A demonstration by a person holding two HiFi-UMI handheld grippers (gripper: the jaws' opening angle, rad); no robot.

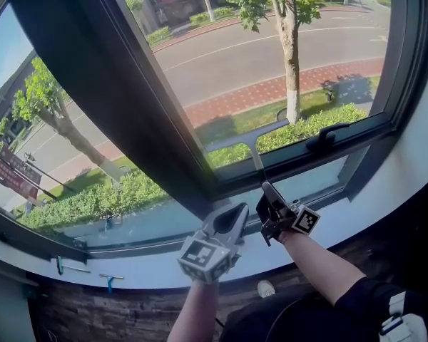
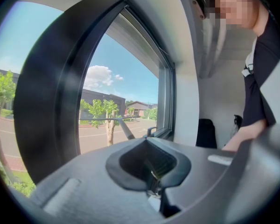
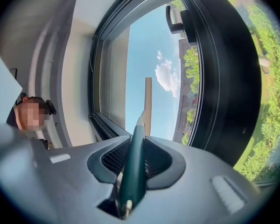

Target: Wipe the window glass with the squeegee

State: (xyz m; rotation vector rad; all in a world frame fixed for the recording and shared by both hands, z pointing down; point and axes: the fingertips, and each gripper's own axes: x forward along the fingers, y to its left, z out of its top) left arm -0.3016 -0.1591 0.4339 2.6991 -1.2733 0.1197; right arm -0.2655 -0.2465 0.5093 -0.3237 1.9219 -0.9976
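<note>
The squeegee has a dark green handle [image 3: 132,169] and a long pale blade [image 1: 245,135] that lies against the window glass [image 1: 271,41] low on the right pane. My right gripper [image 1: 269,194] is shut on the handle just below the sash frame. In the right gripper view the blade [image 3: 148,104] stands against the sky beyond the gripper [image 3: 135,157]. My left gripper [image 1: 230,218] hangs just left of the right one, shut with nothing in it. In the left gripper view the left gripper [image 2: 151,168] is shut, and the squeegee [image 2: 117,121] shows ahead of it on the glass.
A thick dark mullion [image 1: 121,91] slants between the two panes. A black window handle [image 1: 327,136] sits on the lower frame at the right. Two small teal tools [image 1: 59,265] [image 1: 109,281] lie on the white sill [image 1: 150,271] at the left.
</note>
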